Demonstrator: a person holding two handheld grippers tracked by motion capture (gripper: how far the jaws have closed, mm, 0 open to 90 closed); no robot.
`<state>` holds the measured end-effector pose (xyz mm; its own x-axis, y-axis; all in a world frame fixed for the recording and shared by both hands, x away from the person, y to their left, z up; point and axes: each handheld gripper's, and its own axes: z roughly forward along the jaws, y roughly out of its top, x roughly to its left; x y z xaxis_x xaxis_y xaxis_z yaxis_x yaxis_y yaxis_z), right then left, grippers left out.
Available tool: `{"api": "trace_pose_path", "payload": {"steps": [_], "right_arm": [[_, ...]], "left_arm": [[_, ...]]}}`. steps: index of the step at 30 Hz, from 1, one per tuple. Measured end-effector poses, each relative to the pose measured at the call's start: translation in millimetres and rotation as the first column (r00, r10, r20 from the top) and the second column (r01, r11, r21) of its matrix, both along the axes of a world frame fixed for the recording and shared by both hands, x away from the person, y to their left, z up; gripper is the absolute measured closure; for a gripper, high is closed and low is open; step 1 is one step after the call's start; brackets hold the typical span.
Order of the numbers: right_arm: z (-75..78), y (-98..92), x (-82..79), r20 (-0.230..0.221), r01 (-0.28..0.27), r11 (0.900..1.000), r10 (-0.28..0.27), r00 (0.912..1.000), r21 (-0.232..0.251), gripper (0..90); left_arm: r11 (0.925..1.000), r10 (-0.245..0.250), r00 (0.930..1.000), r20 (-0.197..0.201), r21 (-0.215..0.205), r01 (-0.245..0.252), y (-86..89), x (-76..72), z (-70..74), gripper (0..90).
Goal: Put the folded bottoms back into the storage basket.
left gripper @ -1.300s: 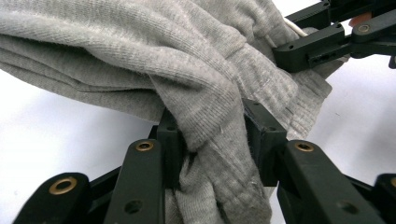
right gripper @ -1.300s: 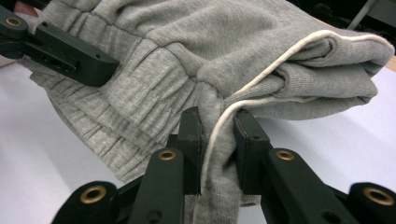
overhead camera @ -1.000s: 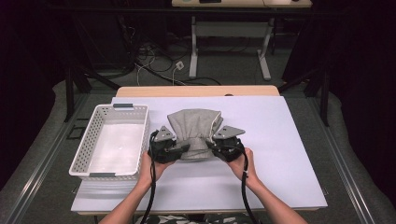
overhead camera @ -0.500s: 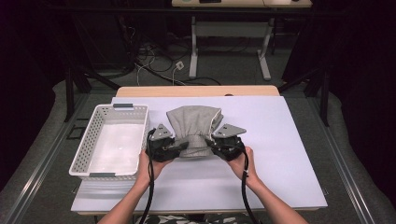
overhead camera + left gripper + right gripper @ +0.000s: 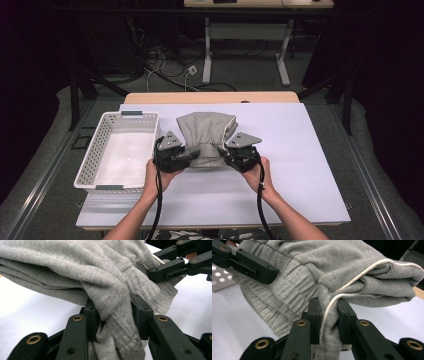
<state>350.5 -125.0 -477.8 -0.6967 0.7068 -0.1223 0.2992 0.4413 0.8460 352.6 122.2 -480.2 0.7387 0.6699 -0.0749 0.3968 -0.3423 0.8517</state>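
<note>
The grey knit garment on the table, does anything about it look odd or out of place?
Nothing stands out. The folded grey knit garment is bunched where the left gripper and right gripper clamp its near edge, beside the white perforated plastic basket. No tear or spill shows.

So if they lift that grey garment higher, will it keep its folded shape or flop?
The grey garment will probably flop: the knit bunches and creases where the left gripper and right gripper pinch it. It looks light, sagging softly between them. It seems unlikely to slip, given its ribbed texture.
</note>
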Motion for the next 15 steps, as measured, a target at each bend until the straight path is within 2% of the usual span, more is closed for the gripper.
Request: {"api": "trace_pose_path", "payload": {"steps": [15], "right_arm": [[5.4, 10.8, 2.4, 0.01, -0.014, 1.0, 0.014, 0.9999, -0.003, 75.0]], "left_arm": [[0.9998, 0.019, 0.9997, 0.016, -0.007, -0.019, 10.5, -2.8, 5.6, 63.2]]}}
